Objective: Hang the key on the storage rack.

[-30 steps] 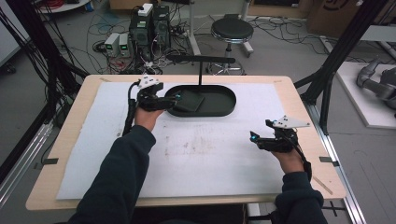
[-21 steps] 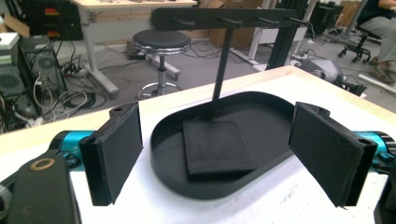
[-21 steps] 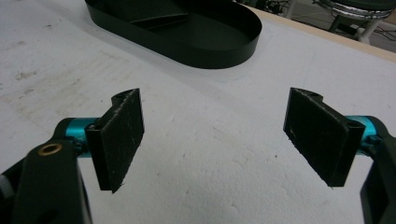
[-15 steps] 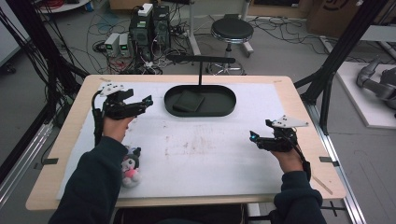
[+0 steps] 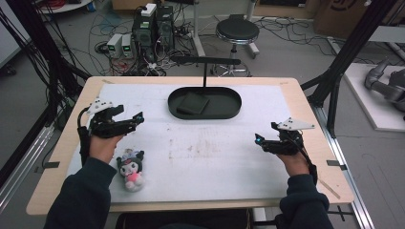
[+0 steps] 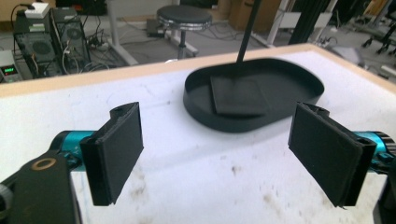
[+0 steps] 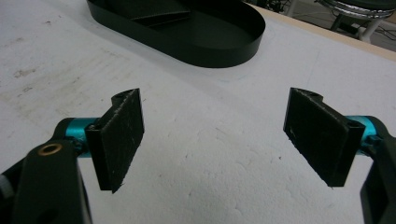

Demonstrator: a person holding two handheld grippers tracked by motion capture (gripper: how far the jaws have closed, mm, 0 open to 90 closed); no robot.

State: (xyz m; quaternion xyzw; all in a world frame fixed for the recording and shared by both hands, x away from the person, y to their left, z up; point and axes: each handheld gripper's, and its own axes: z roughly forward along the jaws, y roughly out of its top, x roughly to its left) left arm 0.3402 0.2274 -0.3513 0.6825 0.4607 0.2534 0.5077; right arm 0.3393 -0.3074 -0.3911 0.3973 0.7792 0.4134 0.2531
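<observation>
The left gripper (image 5: 136, 118) is held over the counter (image 5: 200, 157) at its left side, jaws spread and nothing between them. The right gripper (image 5: 260, 140) is held low at the right, likewise spread. A flat dark pad (image 5: 192, 103) is seen inside the black oval tray (image 5: 229, 112). A plush doll (image 5: 131, 168) is seen lying beside the left forearm.

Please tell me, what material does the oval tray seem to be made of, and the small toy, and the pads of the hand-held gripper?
Tray: probably matte black plastic; thin, even wall, faint sheen on the rim.
Toy: likely plush fabric; soft, rounded shape with a fuzzy outline.
Pads of the right hand-held gripper: they look like black foam or rubber; dull, slightly rough face, worn at the edges.
</observation>
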